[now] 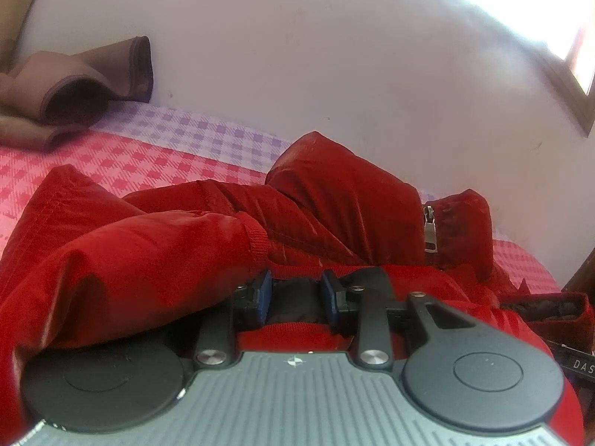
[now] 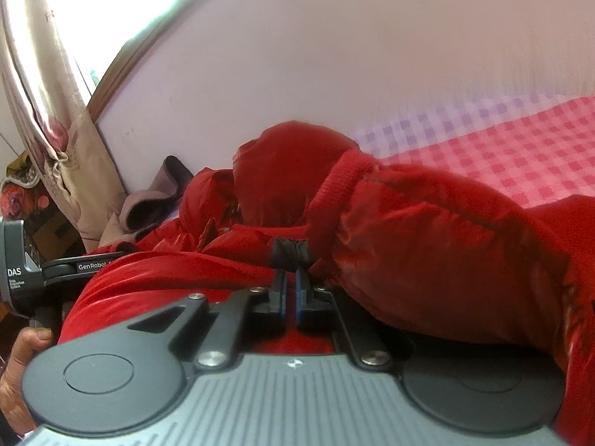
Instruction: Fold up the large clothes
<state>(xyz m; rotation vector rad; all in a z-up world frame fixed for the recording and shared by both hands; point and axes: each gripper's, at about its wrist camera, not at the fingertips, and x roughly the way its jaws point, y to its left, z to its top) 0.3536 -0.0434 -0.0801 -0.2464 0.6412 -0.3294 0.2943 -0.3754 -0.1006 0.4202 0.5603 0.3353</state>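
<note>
A red padded jacket [image 1: 156,245] lies bunched on a bed with a pink checked sheet [image 1: 141,160]. One sleeve with a ribbed cuff [image 1: 257,241] is draped across the body, and a metal zipper pull [image 1: 429,230] shows at the right. My left gripper [image 1: 296,278] sits low on the jacket, its blue pads [image 1: 263,291] pressing a thick fold of dark lining. In the right wrist view the red jacket [image 2: 446,245] fills the right side, ribbed cuff [image 2: 334,193] on top. My right gripper [image 2: 291,274] is shut, its tips pinching a small black bunch of the jacket's fabric [image 2: 290,252].
A folded brown blanket [image 1: 74,85] lies at the bed's far left against the white wall [image 1: 297,55]. A window frame [image 1: 572,85] is at the right. In the right wrist view a curtain [image 2: 48,111] hangs at left, and a hand [image 2: 22,345] holds the other gripper's handle [image 2: 22,271].
</note>
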